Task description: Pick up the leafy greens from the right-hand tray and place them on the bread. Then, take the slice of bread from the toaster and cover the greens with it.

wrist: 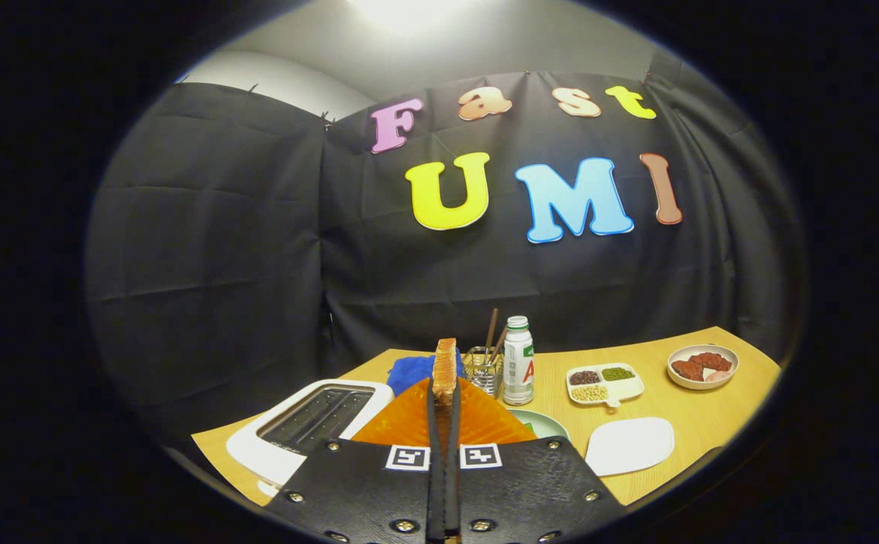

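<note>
Black cloth walls close off the booth behind a wooden table (681, 423) that carries the work items

Gripper view: the gripper (444, 393) is raised above the table with its fingers drawn nearly together, pinching a slice of bread (445, 364) edge-on by its lower end. The slice stands upright between the fingers, clear of the toaster (311, 431), which sits below and to the left with its slots facing up. Just ahead of the fingers lies a green plate (545, 425), partly hidden by the gripper body; a bit of green shows on it, but whether that is the leafy greens cannot be told. A white tray (630, 446) lies to the right of the plate.

Handling judgement: the slice is light and fairly stiff when toasted, but crumbly and easily crushed. A narrow pinch across the two flat faces near one edge suits it; light pressure should hold it. Gripped at one end, it may swing or tilt when laid flat

Other items: a bottle (518, 370), a divided dish of beans (604, 383), a bowl (702, 366)
</note>
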The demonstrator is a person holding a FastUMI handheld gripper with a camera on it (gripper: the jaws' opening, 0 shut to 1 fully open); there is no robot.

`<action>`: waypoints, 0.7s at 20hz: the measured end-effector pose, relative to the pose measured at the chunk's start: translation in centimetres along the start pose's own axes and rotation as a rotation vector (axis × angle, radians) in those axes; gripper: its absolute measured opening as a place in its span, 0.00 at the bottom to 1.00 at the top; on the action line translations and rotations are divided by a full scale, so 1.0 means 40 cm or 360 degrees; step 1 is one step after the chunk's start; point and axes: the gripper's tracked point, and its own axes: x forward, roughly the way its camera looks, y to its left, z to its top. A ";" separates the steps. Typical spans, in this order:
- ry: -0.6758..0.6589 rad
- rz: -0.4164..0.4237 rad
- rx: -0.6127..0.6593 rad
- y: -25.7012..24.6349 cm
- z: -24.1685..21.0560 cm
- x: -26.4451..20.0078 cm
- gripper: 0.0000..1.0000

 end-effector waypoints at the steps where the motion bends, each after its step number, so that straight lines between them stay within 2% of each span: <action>1: 0.0011 -0.0007 0.0000 -0.007 -0.012 0.013 0.00; 9: 0.0061 -0.0005 0.0028 -0.018 -0.109 0.116 0.00; 14: 0.0042 0.0010 0.0071 -0.008 -0.126 0.144 0.00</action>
